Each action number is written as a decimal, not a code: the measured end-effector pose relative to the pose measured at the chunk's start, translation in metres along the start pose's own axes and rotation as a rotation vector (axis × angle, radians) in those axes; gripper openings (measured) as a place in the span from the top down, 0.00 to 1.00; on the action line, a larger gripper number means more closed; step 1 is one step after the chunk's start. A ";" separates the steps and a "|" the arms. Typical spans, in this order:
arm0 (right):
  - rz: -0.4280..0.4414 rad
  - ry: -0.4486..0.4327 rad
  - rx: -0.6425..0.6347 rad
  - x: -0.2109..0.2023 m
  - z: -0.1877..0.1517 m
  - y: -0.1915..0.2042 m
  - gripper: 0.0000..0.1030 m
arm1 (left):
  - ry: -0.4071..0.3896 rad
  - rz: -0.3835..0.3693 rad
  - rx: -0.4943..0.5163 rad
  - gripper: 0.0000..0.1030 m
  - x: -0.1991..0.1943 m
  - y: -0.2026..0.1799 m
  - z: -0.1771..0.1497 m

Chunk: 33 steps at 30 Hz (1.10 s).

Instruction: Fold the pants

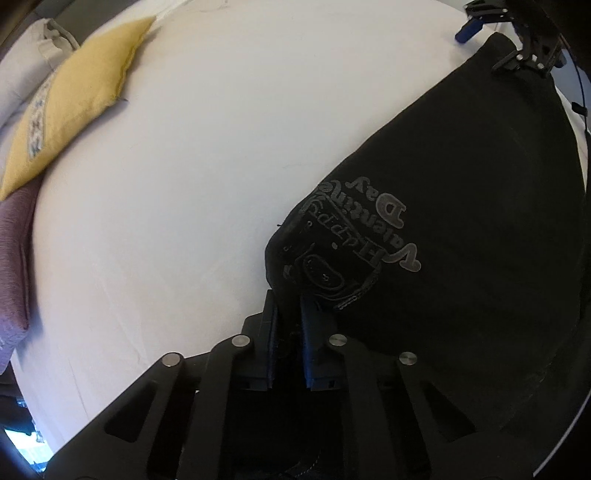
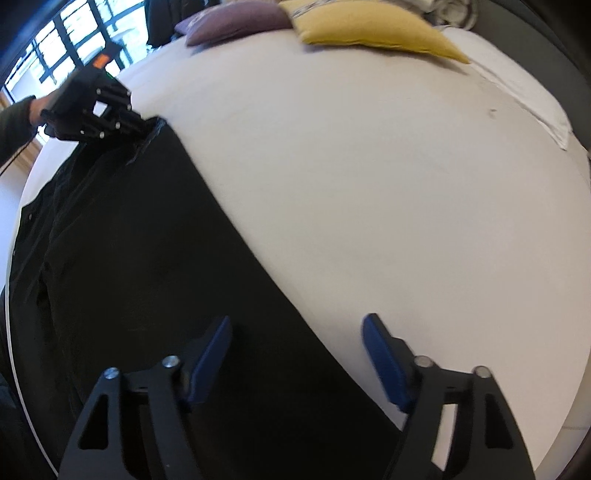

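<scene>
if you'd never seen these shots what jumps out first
The black pants lie as a dark slab across the white bed. The left claw is pinched shut on one corner beside a grey printed logo; the right claw hangs open over the far end. A yellow pillow sits at the bed's far edge.

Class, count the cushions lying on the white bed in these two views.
2: a yellow cushion at the bed's far end, and a purple cushion touching it. More may lie out of view.

The pants (image 2: 140, 236) lie along the bed's (image 2: 369, 184) near edge, the cushions (image 2: 369, 29) well apart (at its far edge).
</scene>
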State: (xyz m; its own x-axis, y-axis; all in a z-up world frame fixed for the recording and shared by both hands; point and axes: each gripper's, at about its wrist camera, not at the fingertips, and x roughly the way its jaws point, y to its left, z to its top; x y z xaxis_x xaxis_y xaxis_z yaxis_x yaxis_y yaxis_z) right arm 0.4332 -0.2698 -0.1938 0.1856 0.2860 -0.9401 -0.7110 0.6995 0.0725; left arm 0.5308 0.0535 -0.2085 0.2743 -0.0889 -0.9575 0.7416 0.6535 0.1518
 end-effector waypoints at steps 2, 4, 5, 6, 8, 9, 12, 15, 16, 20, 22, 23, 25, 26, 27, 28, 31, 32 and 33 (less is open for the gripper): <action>-0.014 0.018 -0.011 0.009 0.008 0.003 0.29 | -0.033 0.024 0.006 0.92 -0.008 -0.001 -0.002; -0.019 0.028 -0.007 0.015 0.010 -0.002 0.29 | -0.087 0.048 0.005 0.93 -0.021 0.000 -0.005; -0.023 0.029 -0.009 0.017 0.010 -0.003 0.29 | -0.104 0.058 0.005 0.93 -0.028 -0.002 -0.009; -0.025 0.029 -0.014 0.019 0.010 -0.003 0.29 | -0.125 0.077 0.018 0.93 -0.034 -0.006 -0.013; -0.026 0.032 -0.028 0.020 0.009 -0.002 0.29 | -0.146 0.112 0.045 0.93 -0.041 -0.012 -0.009; -0.028 0.035 -0.034 0.020 0.009 -0.001 0.31 | -0.157 0.129 0.052 0.93 -0.041 -0.013 -0.007; -0.007 0.048 -0.048 0.019 0.011 0.002 0.49 | -0.210 0.193 0.055 0.93 -0.054 -0.026 -0.015; 0.006 0.060 -0.091 0.018 0.013 0.010 0.67 | -0.252 0.221 0.068 0.93 -0.063 -0.033 -0.017; 0.008 0.066 -0.098 0.018 0.014 0.012 0.70 | -0.264 0.228 0.069 0.93 -0.067 -0.037 -0.021; -0.020 0.081 -0.130 0.016 0.017 0.019 0.92 | -0.295 0.246 0.072 0.93 -0.080 -0.044 -0.029; -0.052 0.084 -0.151 0.015 0.018 0.026 0.94 | -0.305 0.257 0.077 0.93 -0.091 -0.050 -0.036; -0.067 0.085 -0.163 0.012 0.017 0.028 0.94 | -0.312 0.261 0.073 0.93 -0.098 -0.055 -0.040; -0.091 0.073 -0.178 0.002 0.015 0.035 0.94 | -0.321 0.268 0.067 0.93 -0.106 -0.059 -0.046; -0.100 0.066 -0.180 -0.002 0.015 0.036 0.94 | -0.325 0.271 0.065 0.93 -0.110 -0.060 -0.048; -0.109 0.056 -0.183 -0.008 0.014 0.041 0.94 | -0.331 0.276 0.061 0.93 -0.114 -0.062 -0.050; -0.124 0.041 -0.191 -0.017 0.013 0.045 0.94 | -0.340 0.282 0.058 0.93 -0.121 -0.065 -0.053; -0.150 0.002 -0.190 -0.039 0.010 0.057 0.95 | -0.364 0.291 0.044 0.93 -0.142 -0.074 -0.063; -0.162 -0.015 -0.193 -0.047 0.001 0.059 0.95 | -0.372 0.295 0.043 0.93 -0.150 -0.077 -0.066; -0.175 -0.025 -0.197 -0.054 -0.001 0.065 0.95 | -0.380 0.300 0.043 0.93 -0.158 -0.080 -0.069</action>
State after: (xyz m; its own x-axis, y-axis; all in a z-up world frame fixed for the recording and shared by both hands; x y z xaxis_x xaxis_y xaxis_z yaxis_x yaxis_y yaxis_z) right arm 0.3761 -0.2403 -0.1390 0.3325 0.1901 -0.9237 -0.7847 0.5991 -0.1591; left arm 0.3856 0.0668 -0.0866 0.6782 -0.1750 -0.7137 0.6180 0.6613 0.4252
